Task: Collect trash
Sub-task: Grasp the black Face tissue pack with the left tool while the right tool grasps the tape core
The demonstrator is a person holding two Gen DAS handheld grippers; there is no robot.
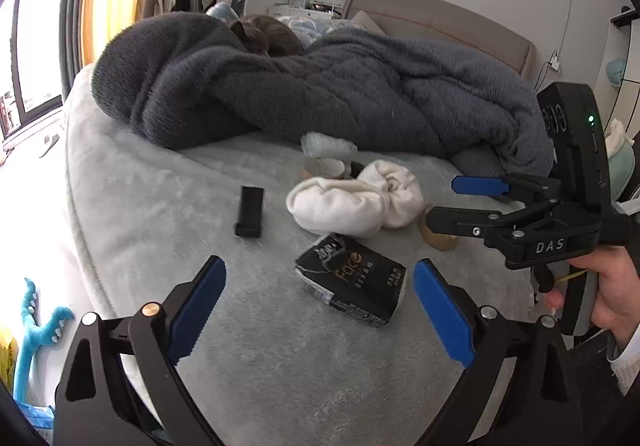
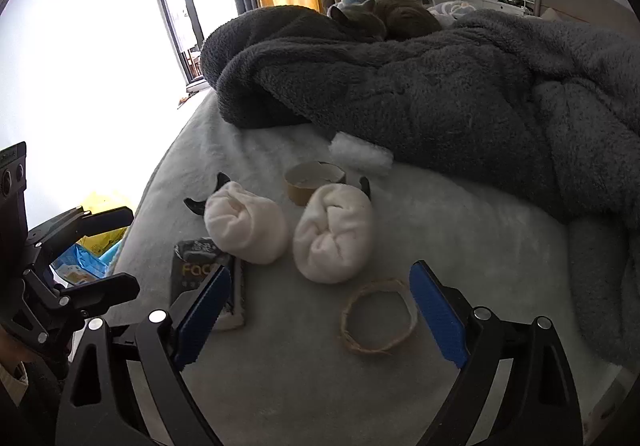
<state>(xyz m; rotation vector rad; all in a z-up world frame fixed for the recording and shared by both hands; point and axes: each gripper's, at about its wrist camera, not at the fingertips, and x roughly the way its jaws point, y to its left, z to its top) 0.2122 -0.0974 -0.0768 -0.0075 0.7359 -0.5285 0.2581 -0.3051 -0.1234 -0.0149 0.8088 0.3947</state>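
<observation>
A black tissue pack [image 1: 352, 282] marked "Face" lies on the pale grey bed [image 1: 168, 206], just ahead of my open, empty left gripper [image 1: 320, 306]. It also shows in the right wrist view [image 2: 208, 278], partly behind a finger. A thin cardboard ring [image 2: 378, 316] lies flat between the fingers of my open, empty right gripper [image 2: 320, 310]. A brown tape-roll core [image 2: 312, 180] stands behind two rolled white socks [image 2: 332, 232]. A crumpled white wrapper [image 2: 362, 156] lies by the blanket. My right gripper also shows in the left wrist view [image 1: 448, 202], over the ring.
A dark grey fleece blanket [image 1: 340, 86] is heaped across the bed with a cat [image 2: 384, 20] asleep on it. A small black block [image 1: 250, 212] lies left of the socks. A blue plush toy [image 1: 36, 326] and bags [image 2: 92, 250] are on the floor at the bed's left edge.
</observation>
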